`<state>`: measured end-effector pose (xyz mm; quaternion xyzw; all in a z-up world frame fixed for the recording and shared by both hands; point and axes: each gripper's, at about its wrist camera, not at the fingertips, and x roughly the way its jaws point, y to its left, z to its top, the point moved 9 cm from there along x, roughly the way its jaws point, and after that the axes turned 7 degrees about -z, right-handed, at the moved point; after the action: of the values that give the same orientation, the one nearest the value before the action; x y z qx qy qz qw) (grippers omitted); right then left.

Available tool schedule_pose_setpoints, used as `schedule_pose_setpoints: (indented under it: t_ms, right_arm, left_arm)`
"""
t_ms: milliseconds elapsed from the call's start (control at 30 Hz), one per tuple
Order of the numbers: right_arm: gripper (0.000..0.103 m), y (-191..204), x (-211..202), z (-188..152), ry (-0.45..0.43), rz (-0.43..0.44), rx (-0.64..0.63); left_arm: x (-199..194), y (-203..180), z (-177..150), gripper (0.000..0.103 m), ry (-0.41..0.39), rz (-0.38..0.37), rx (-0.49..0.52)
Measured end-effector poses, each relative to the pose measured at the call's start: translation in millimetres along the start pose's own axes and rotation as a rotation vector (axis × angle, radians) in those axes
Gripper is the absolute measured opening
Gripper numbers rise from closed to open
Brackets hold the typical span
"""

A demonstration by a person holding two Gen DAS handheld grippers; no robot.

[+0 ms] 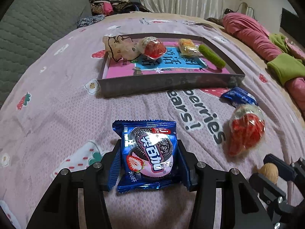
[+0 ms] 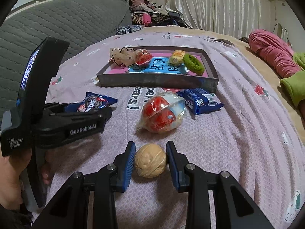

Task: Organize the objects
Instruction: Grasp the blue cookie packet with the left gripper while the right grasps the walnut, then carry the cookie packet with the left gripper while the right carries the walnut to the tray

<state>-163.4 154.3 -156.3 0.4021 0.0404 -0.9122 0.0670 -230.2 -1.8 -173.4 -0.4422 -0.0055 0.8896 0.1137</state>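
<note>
The left gripper (image 1: pixel 149 157) is clamping a blue sandwich-cookie packet (image 1: pixel 147 154) just above the bed (image 1: pixel 57 114). The right gripper (image 2: pixel 150 159) is gripping a walnut (image 2: pixel 150 160) at a narrow opening. The tray (image 2: pixel 158 81) is lying ahead, holding 4 items.

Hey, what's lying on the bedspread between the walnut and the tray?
In the right wrist view, a clear-wrapped red jelly cup lies between the walnut and the tray; a blue cookie packet sits just right of that line.
</note>
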Motion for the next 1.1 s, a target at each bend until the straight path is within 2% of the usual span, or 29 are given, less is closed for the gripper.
schedule_pose_setpoints:
  t_ms: [733, 1100]
  right_arm:
    - [0.034, 10.6, -39.4, 1.3, -0.047, 0.023, -0.024]
    - [0.034, 9.9, -56.4, -1.9, -0.057, 0.024, -0.022]
  left_arm:
    - [-73.0, -15.7, -29.1, 0.054, -0.069, 0.025, 0.009]
    - [-96.3, -22.8, -40.6, 0.054, -0.091, 0.029, 0.010]
